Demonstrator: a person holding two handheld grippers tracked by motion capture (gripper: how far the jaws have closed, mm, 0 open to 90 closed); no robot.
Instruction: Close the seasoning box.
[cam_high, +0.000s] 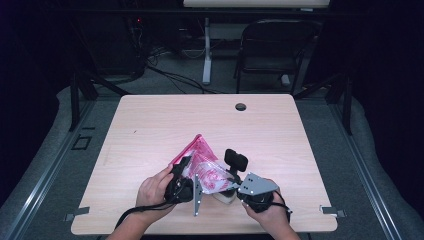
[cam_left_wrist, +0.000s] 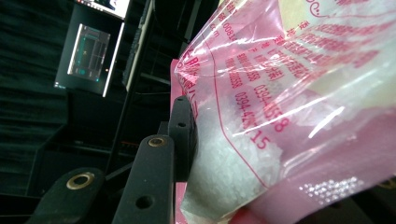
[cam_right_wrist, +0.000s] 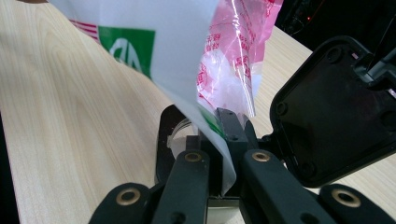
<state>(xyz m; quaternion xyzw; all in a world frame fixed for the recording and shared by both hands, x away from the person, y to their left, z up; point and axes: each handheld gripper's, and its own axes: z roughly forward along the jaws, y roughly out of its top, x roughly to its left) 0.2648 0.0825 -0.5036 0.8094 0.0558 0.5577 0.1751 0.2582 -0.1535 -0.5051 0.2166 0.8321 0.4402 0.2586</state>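
At the worktop's (cam_high: 150, 120) near edge, the pink bag (cam_high: 202, 160) hangs between both claws, left claw (cam_left_wrist: 182, 135) part-closed on its grainy side, right claw (cam_right_wrist: 219, 140) clamped tight on its white edge; soft, crinkly, slippery film, best gripped at the rim.

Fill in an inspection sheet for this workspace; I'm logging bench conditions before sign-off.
Surface: light wooden table, round hole near its far edge.
Job's things: pink printed plastic bag with white granules, held above the table; white sheet with a green mark.
Clutter: nothing seen.
Grippers: left gripper against the bag's side; right gripper shut on the white sheet.
Cables: black cable trailing from the left gripper.
Surroundings: dark room, folding chair, lit screen.
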